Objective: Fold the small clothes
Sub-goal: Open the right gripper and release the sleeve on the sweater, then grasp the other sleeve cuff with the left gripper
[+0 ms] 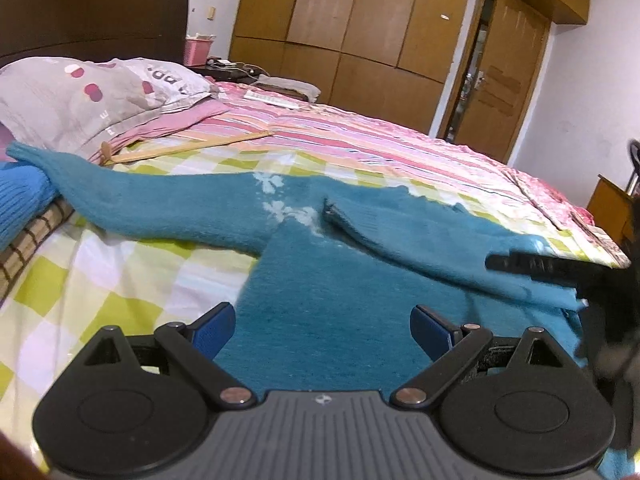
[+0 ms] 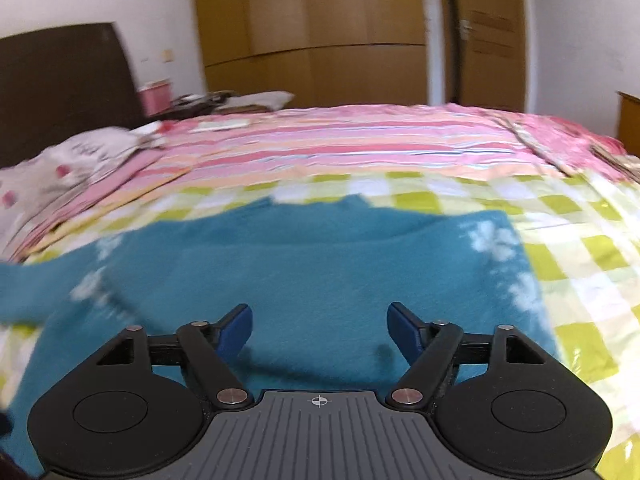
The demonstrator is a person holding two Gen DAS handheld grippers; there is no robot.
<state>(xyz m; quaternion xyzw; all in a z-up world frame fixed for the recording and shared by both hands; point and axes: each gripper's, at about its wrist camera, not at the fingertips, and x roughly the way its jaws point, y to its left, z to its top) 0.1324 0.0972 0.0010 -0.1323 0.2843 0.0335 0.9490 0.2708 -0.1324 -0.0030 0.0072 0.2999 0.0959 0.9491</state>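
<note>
The sweater [image 1: 340, 280] was a fuzzy teal knit with little white flower patches, lying flat on the bed [image 1: 120, 280] over a green-and-white check sheet, with pink stripes further back. One sleeve [image 1: 140, 204] ran out to the left toward the pillow [image 1: 80, 88], the other [image 1: 420, 240] was already lying across the body. Looked soft and floppy, pretty light, and that brushed surface probably gripped itself, so layers would likely stay put rather than slide. I'd have pinched it at an edge, a cuff or the hem, since grabbing mid-panel would likely just bunch it up. It'd sag between two grab points too, so both ends would need lifting together. Left gripper [image 1: 324, 330] hung just over the body with jaws spread and nothing between them. Right gripper [image 2: 320, 328] was also spread wide, empty, over the sweater's lower part; its view was smeared. A thin wooden stick [image 1: 188, 148] lay near the pillow, well clear of the sweater.
</note>
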